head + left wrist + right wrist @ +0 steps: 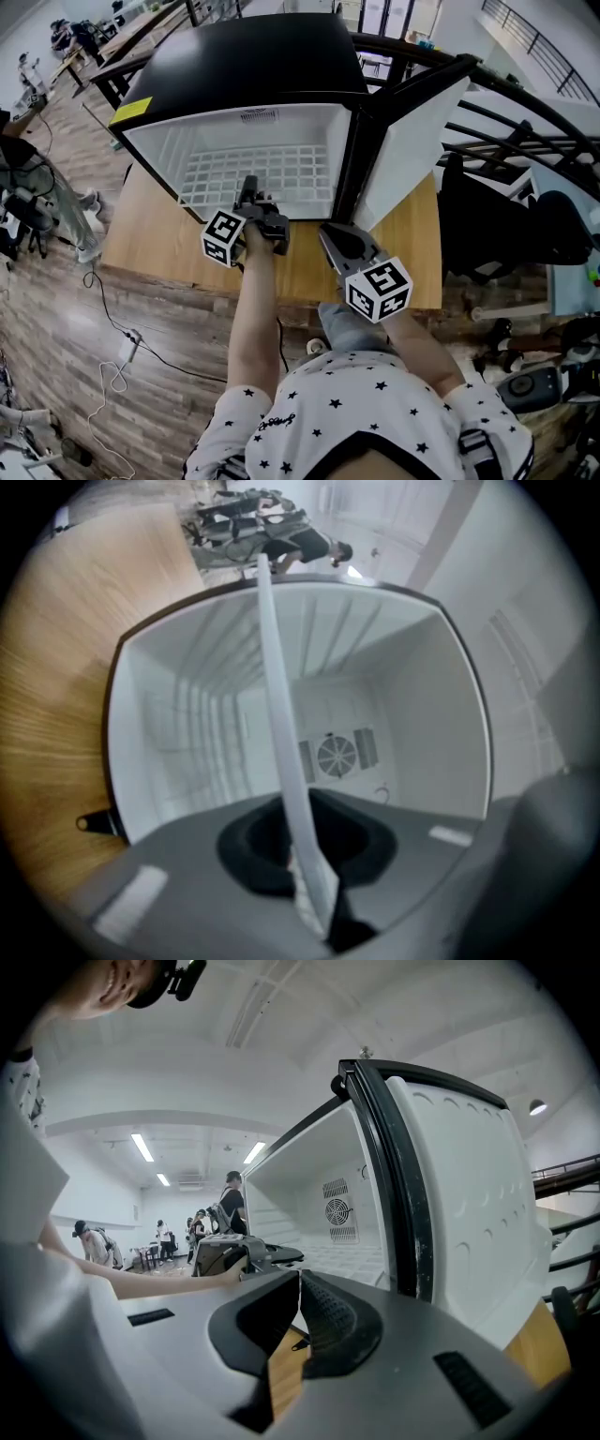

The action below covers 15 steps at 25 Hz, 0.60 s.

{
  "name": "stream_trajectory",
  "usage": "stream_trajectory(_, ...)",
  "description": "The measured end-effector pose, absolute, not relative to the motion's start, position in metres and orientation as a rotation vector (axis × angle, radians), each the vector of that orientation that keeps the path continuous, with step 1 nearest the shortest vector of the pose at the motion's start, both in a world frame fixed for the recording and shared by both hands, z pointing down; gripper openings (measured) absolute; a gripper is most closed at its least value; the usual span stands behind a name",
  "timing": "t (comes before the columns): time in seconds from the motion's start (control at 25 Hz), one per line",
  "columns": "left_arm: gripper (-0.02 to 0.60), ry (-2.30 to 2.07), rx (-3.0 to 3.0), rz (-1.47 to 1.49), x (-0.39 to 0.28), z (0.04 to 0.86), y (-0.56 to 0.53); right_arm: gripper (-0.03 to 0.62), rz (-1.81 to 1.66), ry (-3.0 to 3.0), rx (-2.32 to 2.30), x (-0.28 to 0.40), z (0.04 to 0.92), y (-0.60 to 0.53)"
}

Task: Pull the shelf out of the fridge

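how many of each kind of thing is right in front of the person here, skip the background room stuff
fridge: 1
wire shelf: 1
grippers: 2 (left gripper, right gripper)
wooden table: 1
total: 5

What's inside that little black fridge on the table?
The fridge holds a white wire shelf, its front edge clamped in the left gripper, and a small round fan on the back wall. Nothing stands on the shelf. From above, the shelf largely covers the space beneath it.
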<state>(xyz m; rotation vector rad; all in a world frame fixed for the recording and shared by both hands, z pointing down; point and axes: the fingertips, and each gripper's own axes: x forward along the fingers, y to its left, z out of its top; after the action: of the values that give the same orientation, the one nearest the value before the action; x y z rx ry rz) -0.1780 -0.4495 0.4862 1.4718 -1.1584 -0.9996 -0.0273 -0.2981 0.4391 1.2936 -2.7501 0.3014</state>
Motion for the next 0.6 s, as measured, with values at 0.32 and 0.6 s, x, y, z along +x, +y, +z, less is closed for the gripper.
stream_trajectory(0.32, 0.037, -1.156, 1.478, -0.976, -0.180, 0.488, -0.436, 0.021, 0.293, -2.755, 1.313, -0.029, 0.437, -0.284)
stream_trajectory(0.6, 0.035, -1.147, 1.468, -0.977, -0.182, 0.488, -0.423, 0.021, 0.290, -2.755, 1.330, -0.029, 0.435, -0.272)
